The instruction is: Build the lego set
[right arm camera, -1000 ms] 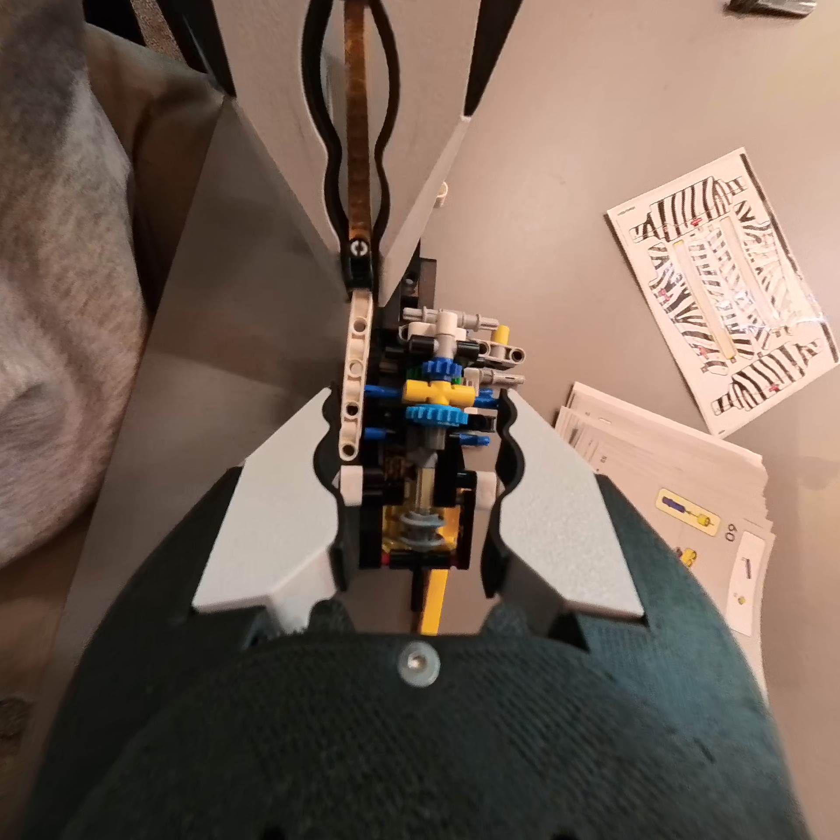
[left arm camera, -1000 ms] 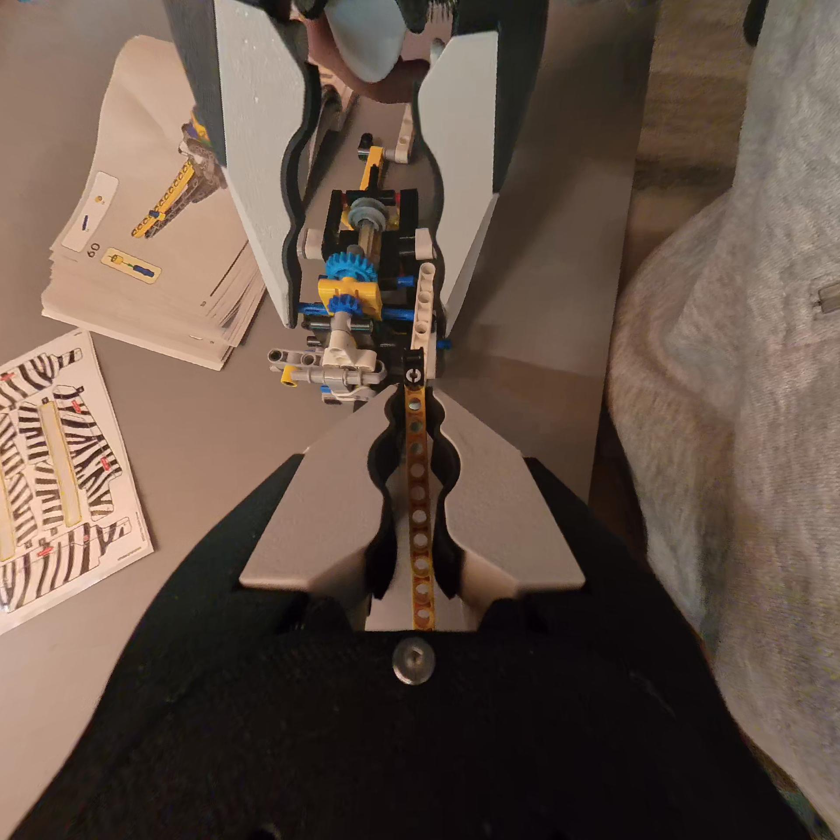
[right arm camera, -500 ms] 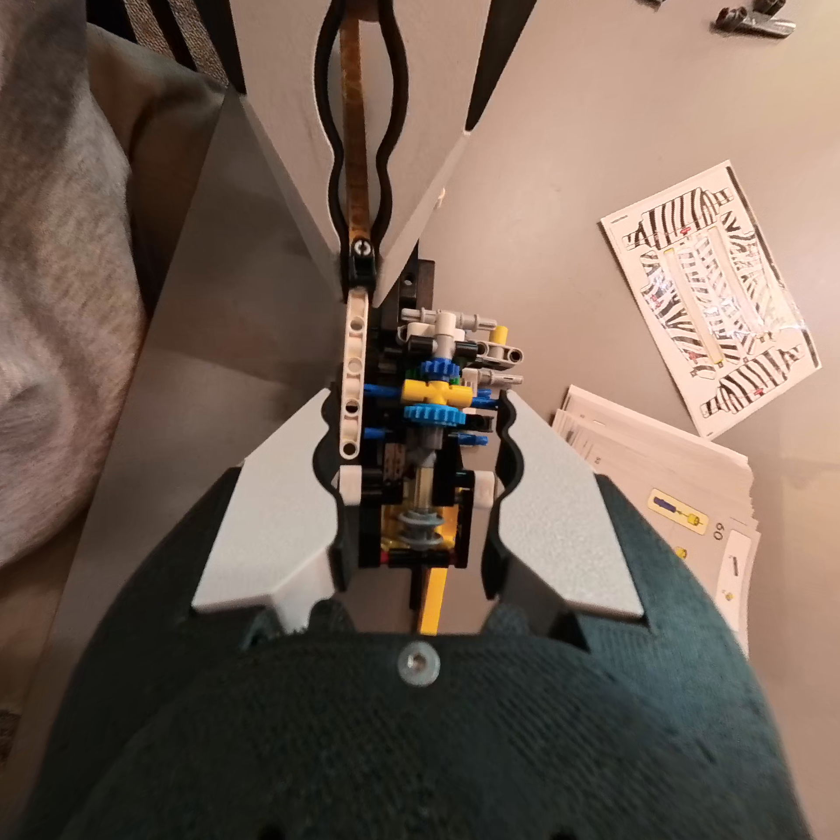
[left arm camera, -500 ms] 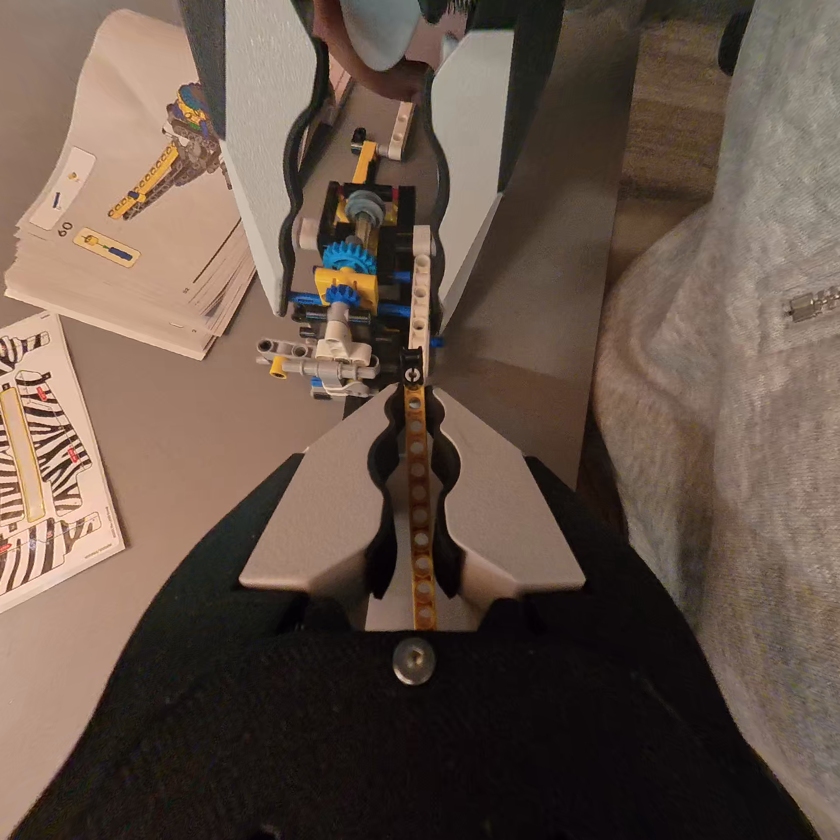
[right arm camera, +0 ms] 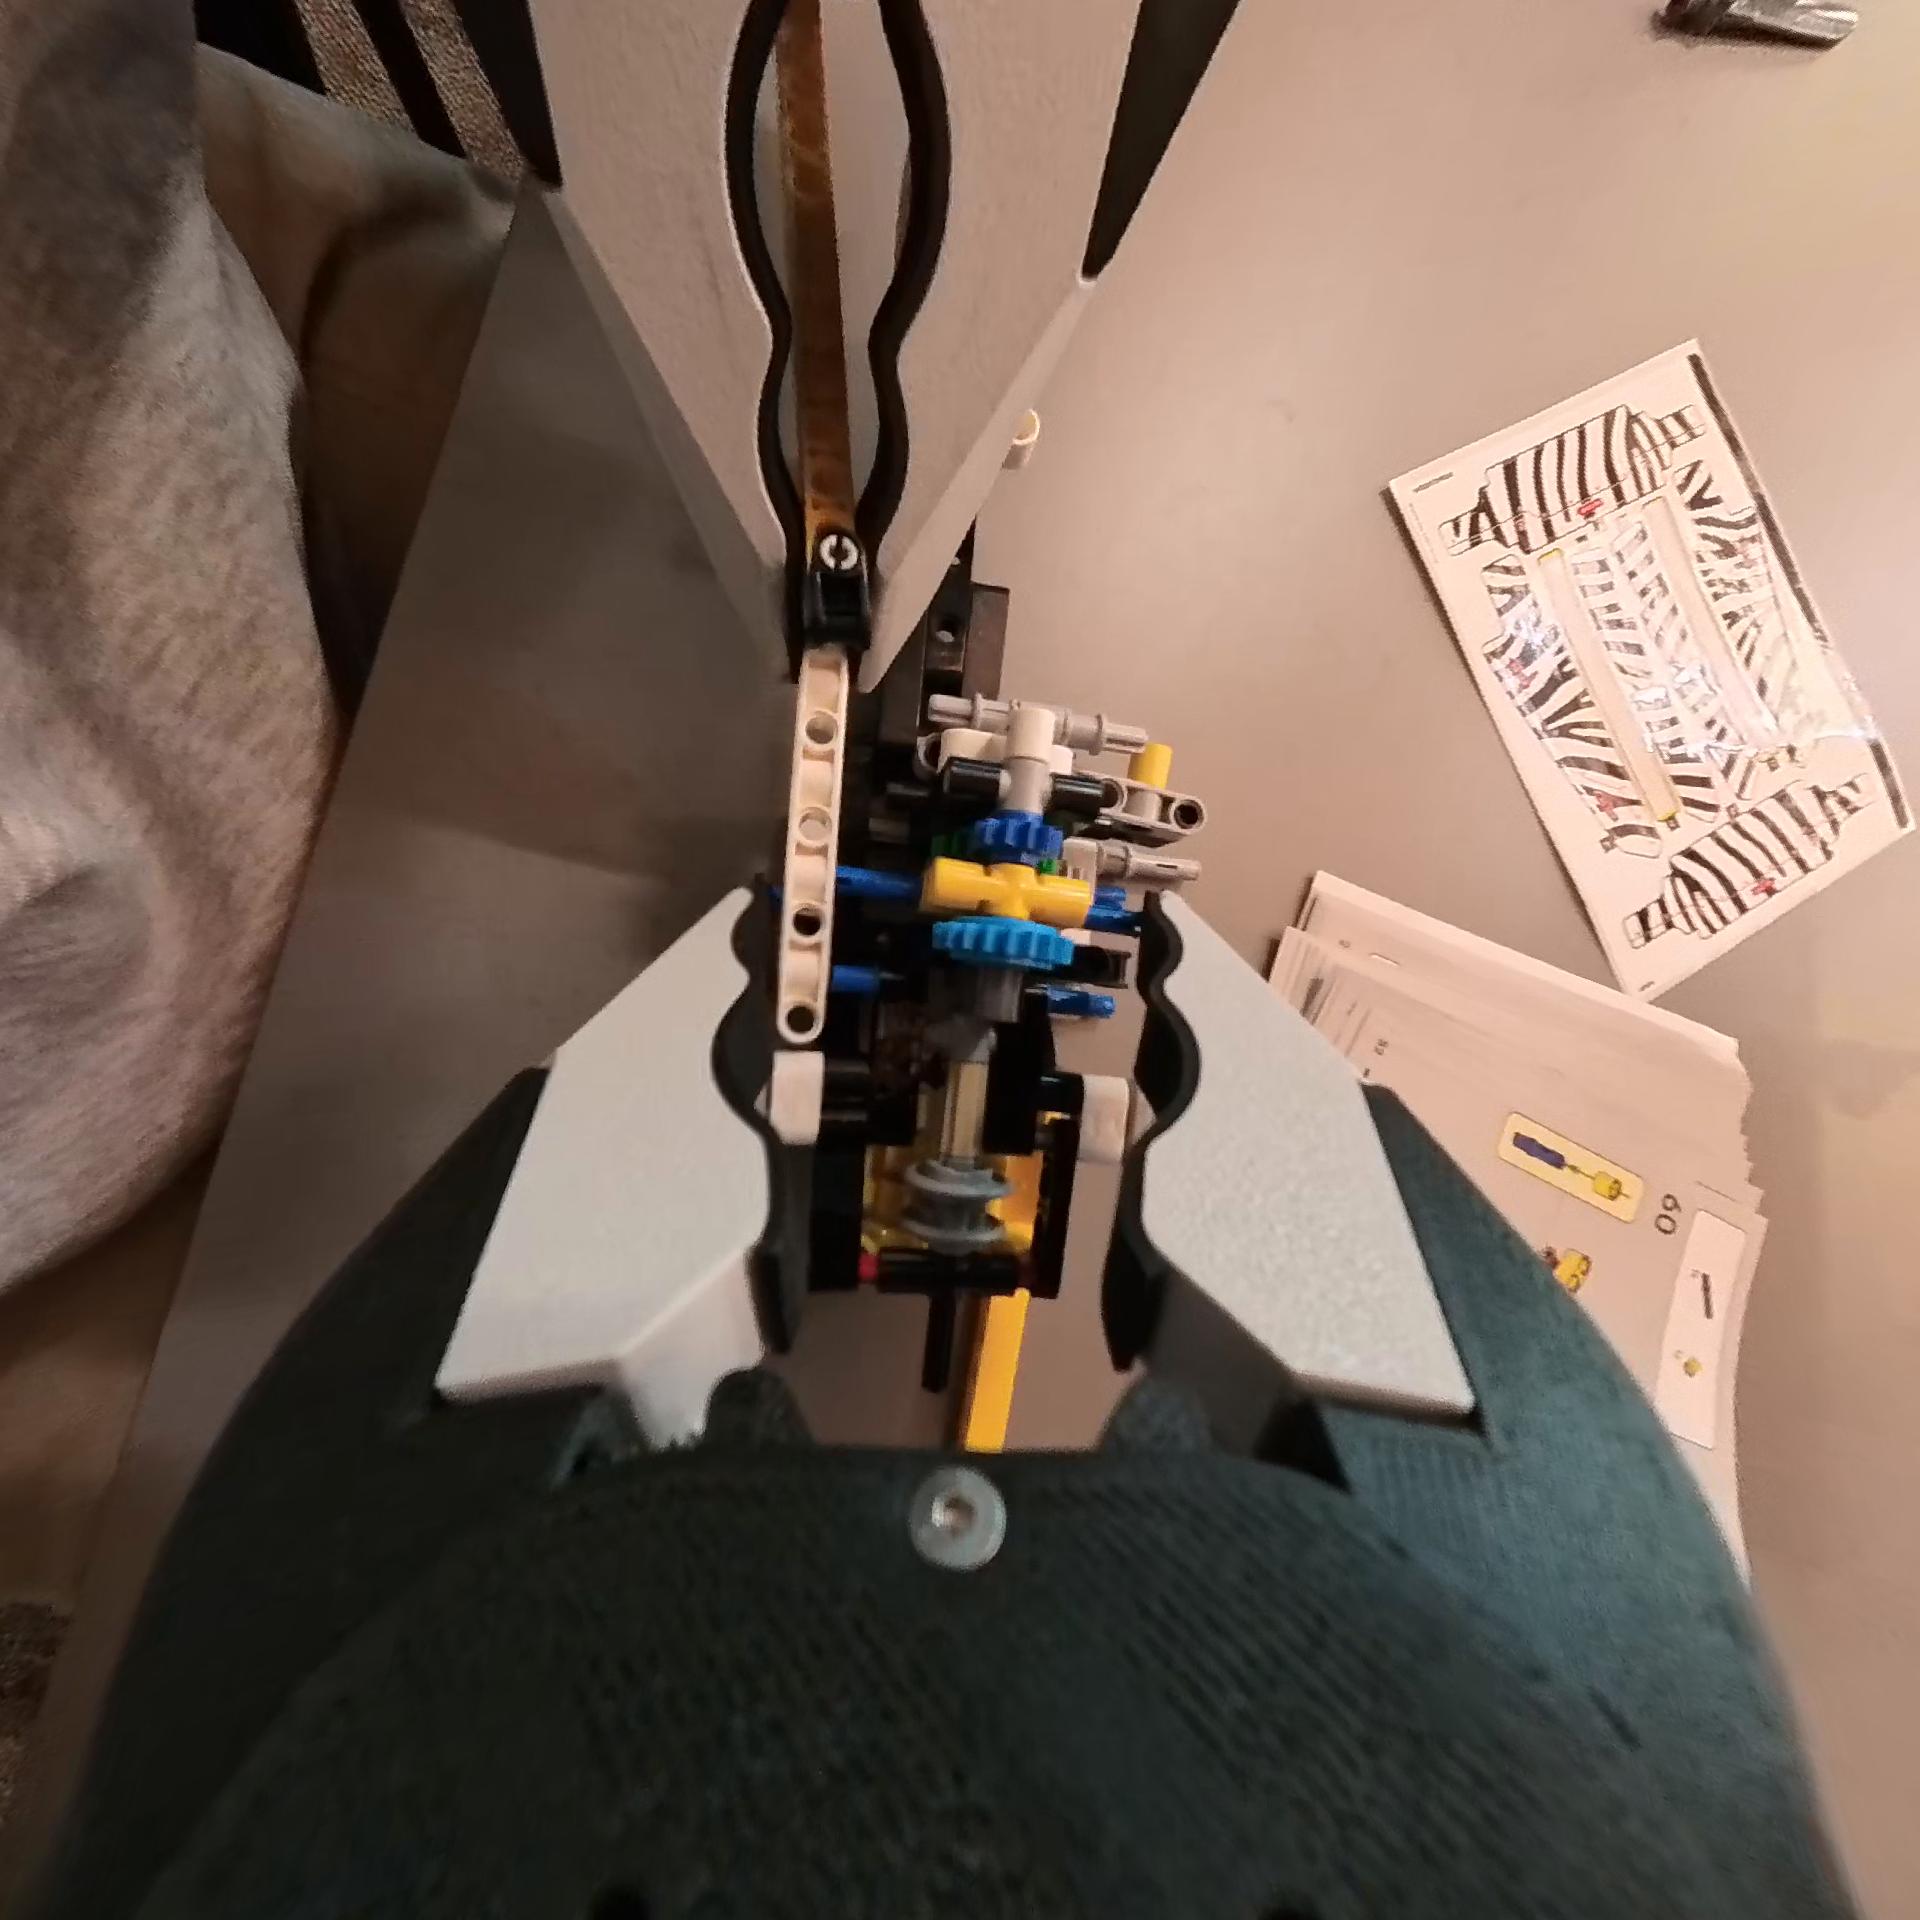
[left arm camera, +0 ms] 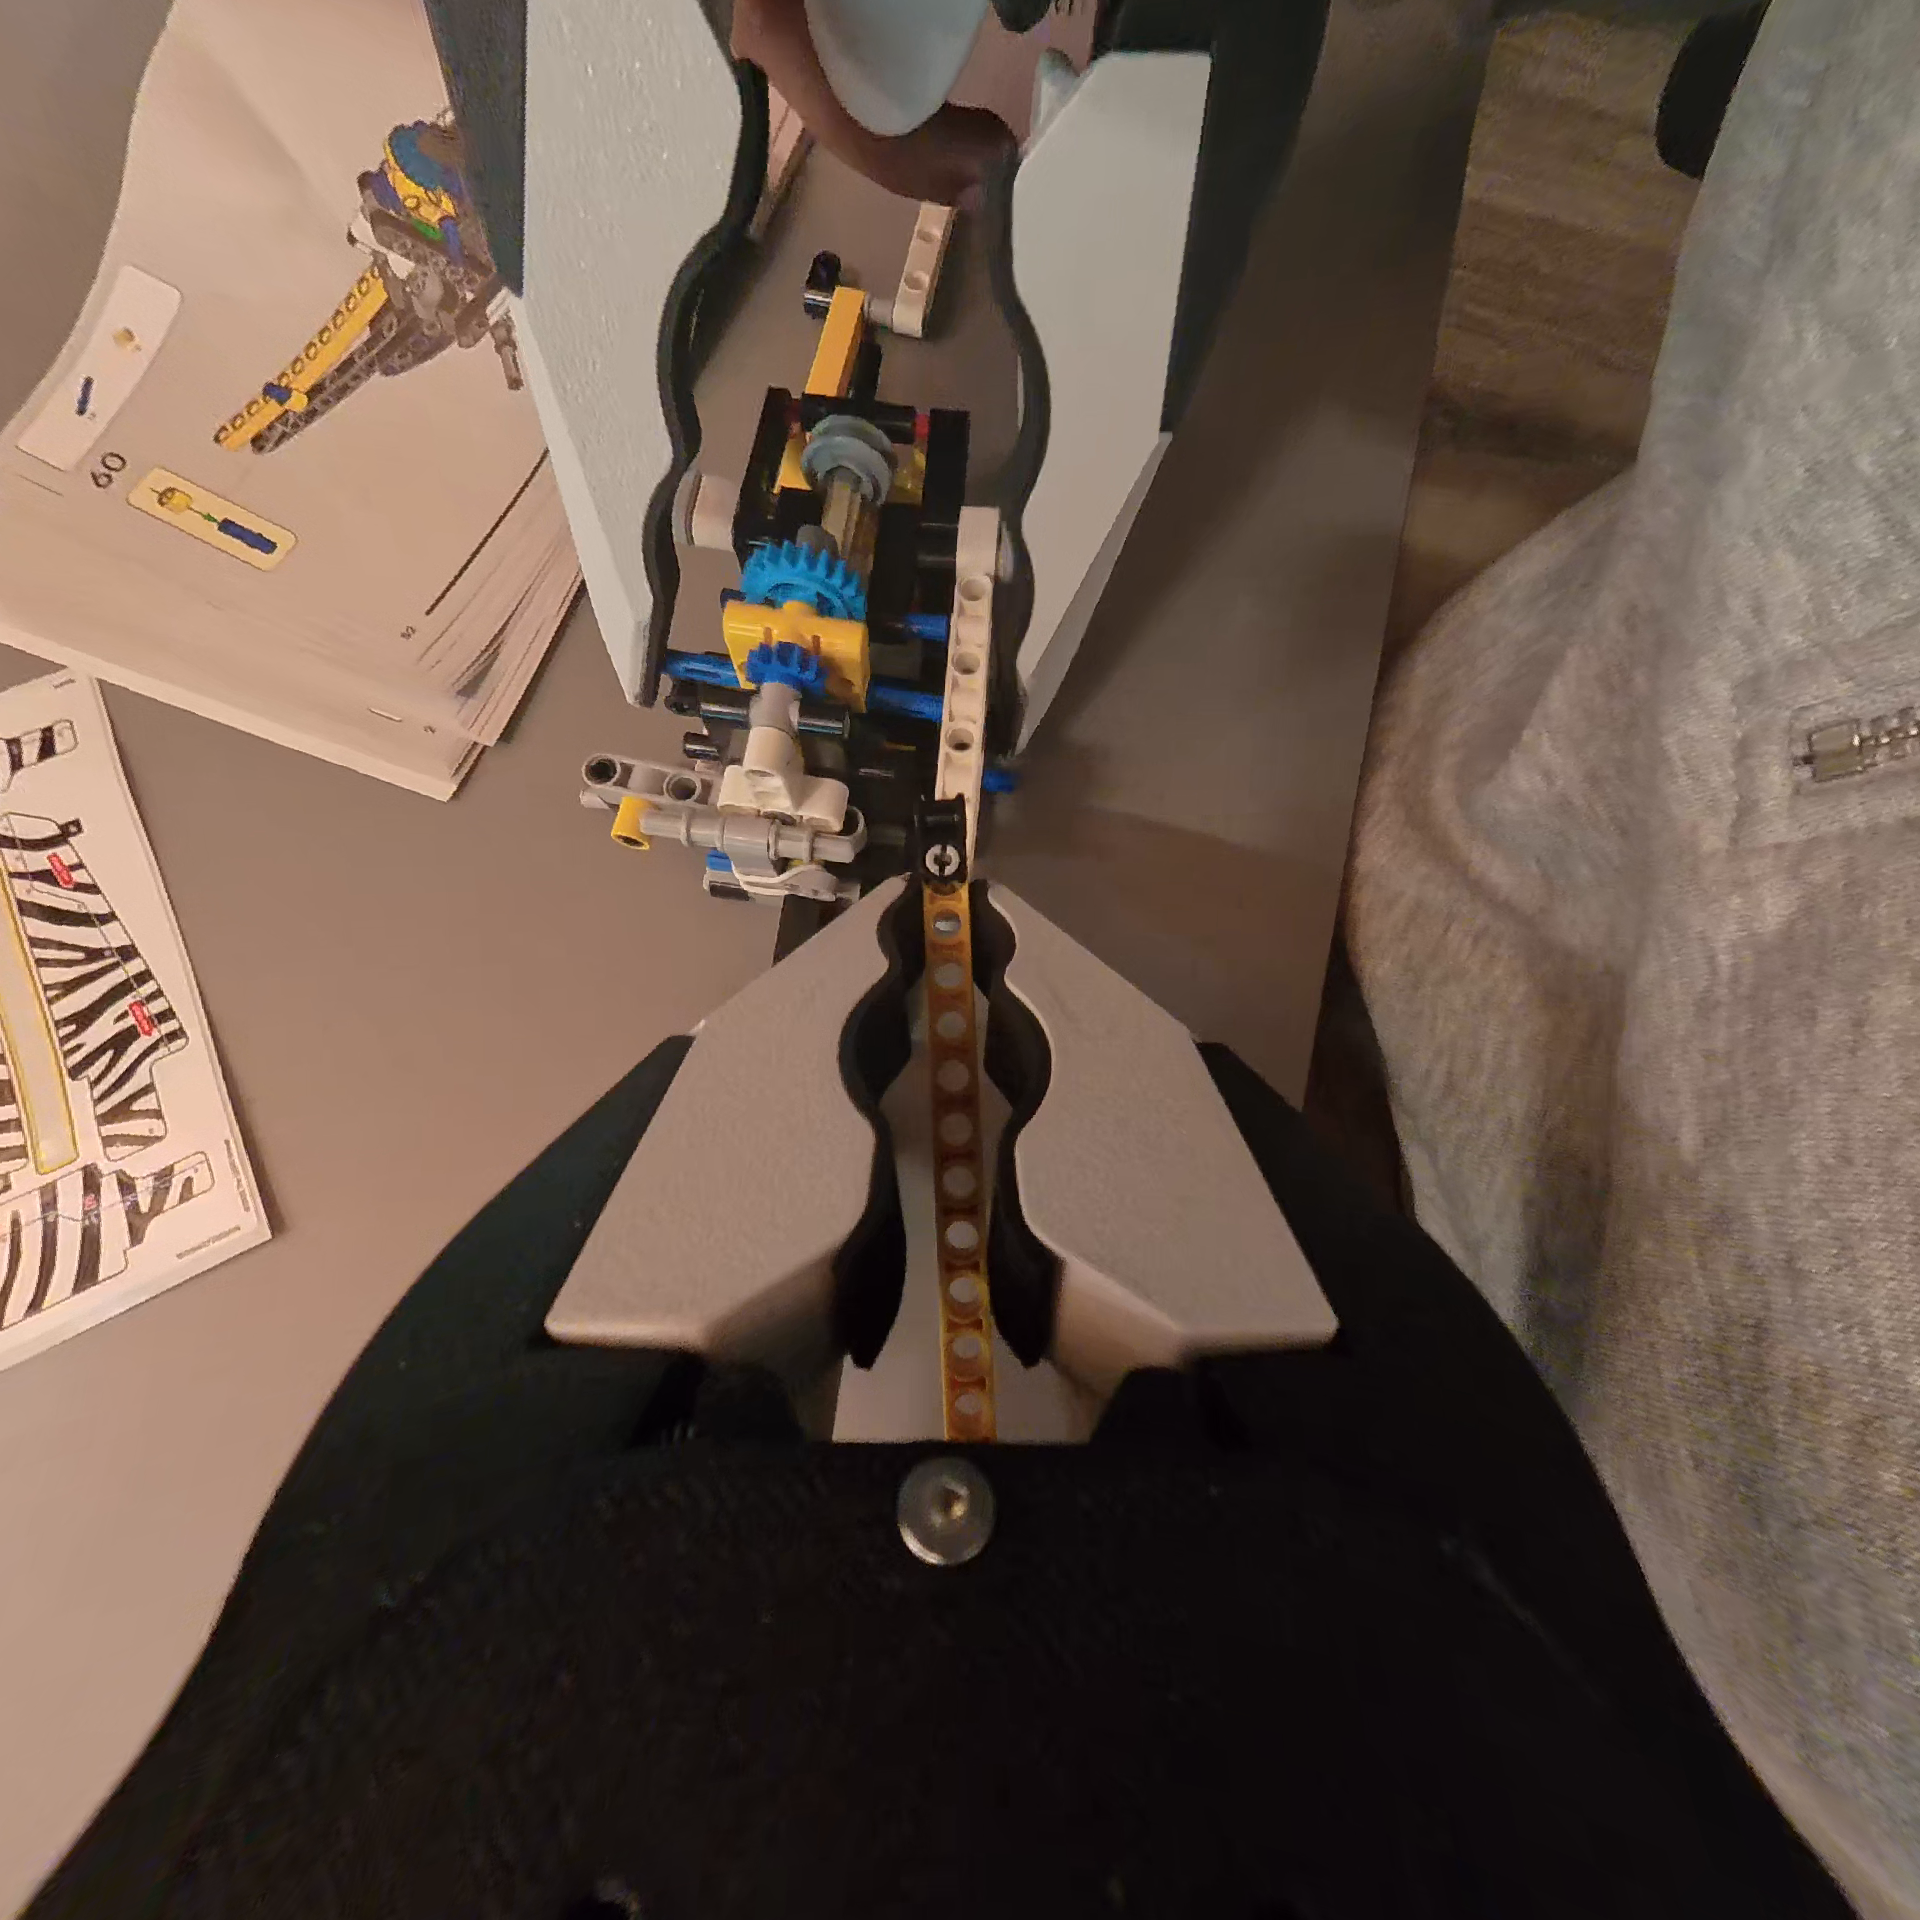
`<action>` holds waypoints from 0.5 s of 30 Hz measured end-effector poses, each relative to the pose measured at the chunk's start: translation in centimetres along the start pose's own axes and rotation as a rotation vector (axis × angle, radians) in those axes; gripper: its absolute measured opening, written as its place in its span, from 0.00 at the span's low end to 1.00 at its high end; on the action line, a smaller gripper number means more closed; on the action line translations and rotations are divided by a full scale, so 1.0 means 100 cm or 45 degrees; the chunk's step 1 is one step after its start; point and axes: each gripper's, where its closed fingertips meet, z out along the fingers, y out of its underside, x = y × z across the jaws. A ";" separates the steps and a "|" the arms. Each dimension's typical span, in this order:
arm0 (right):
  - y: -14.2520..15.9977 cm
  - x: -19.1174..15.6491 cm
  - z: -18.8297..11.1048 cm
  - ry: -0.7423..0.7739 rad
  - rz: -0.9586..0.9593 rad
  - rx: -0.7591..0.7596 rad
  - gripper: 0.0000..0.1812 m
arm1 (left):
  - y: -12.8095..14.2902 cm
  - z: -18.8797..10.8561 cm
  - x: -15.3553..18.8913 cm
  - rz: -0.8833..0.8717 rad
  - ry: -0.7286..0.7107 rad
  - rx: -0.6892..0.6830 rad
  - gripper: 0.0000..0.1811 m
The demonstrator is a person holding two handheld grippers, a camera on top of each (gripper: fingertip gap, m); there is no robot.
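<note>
Left gripper [left arm camera: 940,914] clamps the long yellow beam [left arm camera: 958,1143], whose black end connector [left arm camera: 941,847] meets the gearbox assembly [right arm camera: 966,997] at its white beam. Right gripper [right arm camera: 961,925] pinches the assembly. Barely shifted from a second ago: the joint looks unseated.

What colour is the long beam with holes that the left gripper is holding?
Yellow, with a black connector at its tip. The long beam shows best in the left wrist view, clamped in the left gripper.
</note>
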 end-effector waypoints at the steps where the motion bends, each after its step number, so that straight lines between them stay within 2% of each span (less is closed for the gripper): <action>1: -0.001 0.000 -0.001 -0.010 0.012 0.009 0.39 | 0.001 0.000 0.000 0.001 -0.001 -0.007 0.02; 15: -0.002 -0.003 -0.002 -0.089 0.103 0.019 0.38 | -0.002 0.000 0.001 0.073 -0.010 0.000 0.02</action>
